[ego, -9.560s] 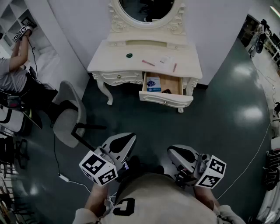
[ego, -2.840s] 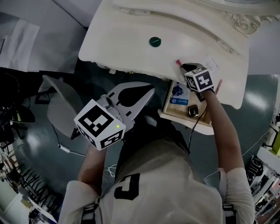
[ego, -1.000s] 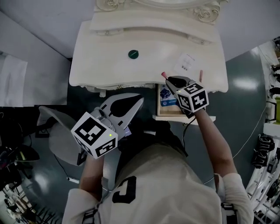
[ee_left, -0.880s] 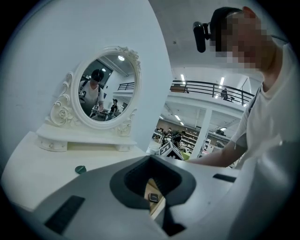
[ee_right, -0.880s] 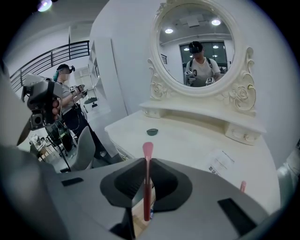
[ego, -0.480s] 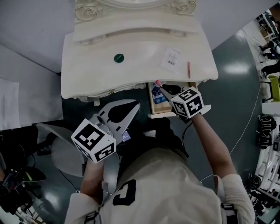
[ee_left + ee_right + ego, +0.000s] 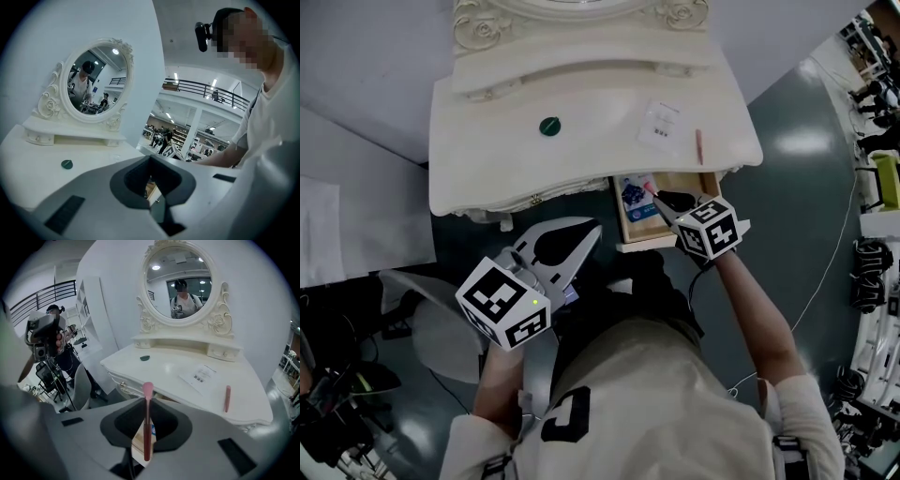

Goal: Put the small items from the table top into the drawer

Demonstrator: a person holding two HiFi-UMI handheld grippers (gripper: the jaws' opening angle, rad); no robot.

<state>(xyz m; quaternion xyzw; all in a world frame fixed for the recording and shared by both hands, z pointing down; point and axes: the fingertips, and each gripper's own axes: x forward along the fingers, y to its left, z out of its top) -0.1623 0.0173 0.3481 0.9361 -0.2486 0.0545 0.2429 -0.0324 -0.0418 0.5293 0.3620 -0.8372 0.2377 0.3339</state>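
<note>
Low at seven o'clock in the head view, the left gripper [image 7: 581, 234] is pressed together and empty, nearer the person than the worktop [image 7: 487, 150]. To its right, the right gripper [image 7: 666, 200] pinches a pink stick [image 7: 651, 187], long axis pointing to ten o'clock, over the open drawer [image 7: 628, 246]. Letting go looks like the next step. A second pink stick [image 7: 698, 146] lies on the worktop at one o'clock from this gripper, the nearer one.
</note>
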